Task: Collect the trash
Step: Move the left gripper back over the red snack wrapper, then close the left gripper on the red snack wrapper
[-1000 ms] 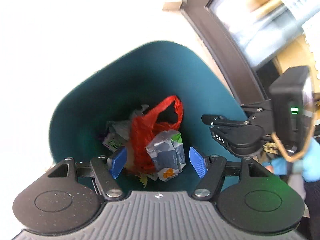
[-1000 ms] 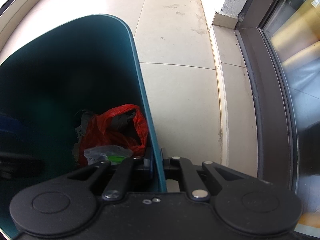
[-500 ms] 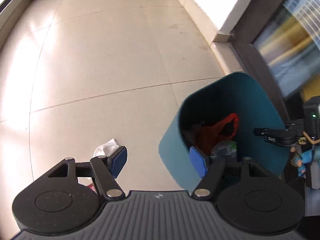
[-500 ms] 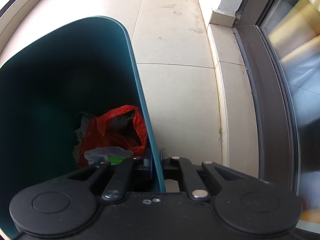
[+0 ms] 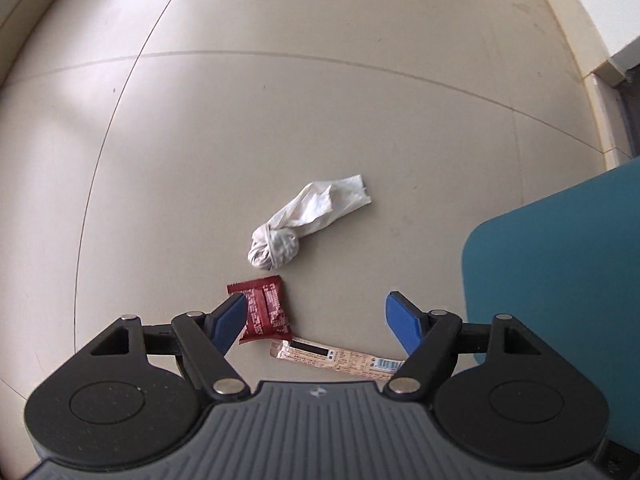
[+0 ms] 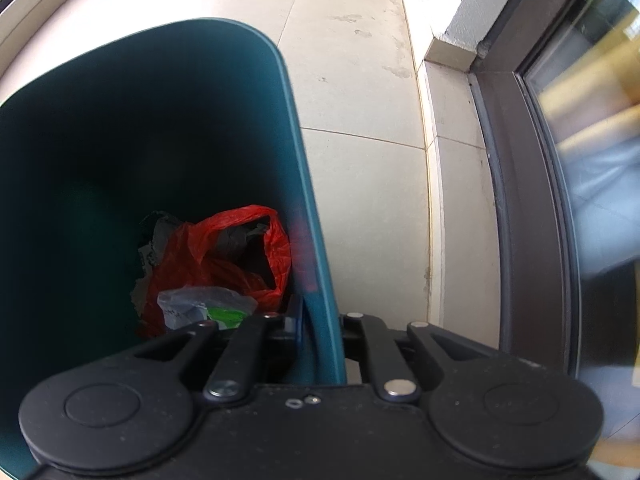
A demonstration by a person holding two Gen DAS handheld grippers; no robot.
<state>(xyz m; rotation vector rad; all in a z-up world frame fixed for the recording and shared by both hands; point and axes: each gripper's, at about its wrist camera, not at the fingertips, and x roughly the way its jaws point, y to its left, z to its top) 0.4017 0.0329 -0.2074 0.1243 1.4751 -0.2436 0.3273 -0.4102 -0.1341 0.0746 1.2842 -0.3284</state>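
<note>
Trash on floor: three pieces, namely one white knotted bag [image 5: 304, 222], one red wrapper [image 5: 266, 307], one long pale wrapper [image 5: 340, 362].
Bin: one teal bin [image 6: 120, 152], holding one red bag [image 6: 236, 256] and other scraps.
Left gripper [image 5: 318, 322]: jaws opening over the wrappers, gripping nothing.
Right gripper [image 6: 320, 320]: clamped on the bin's rim.

You have a beige tiled floor [image 5: 320, 120] with thin grout lines crossing it, and scuffs and stains mark the tiles near the wall [image 6: 360, 32]. Along your right-hand view a pale stone sill [image 6: 452, 160] runs beside a dark metal door frame [image 6: 516, 168]. The glass pane [image 6: 600, 140] beyond it shows only blurred reflections.
</note>
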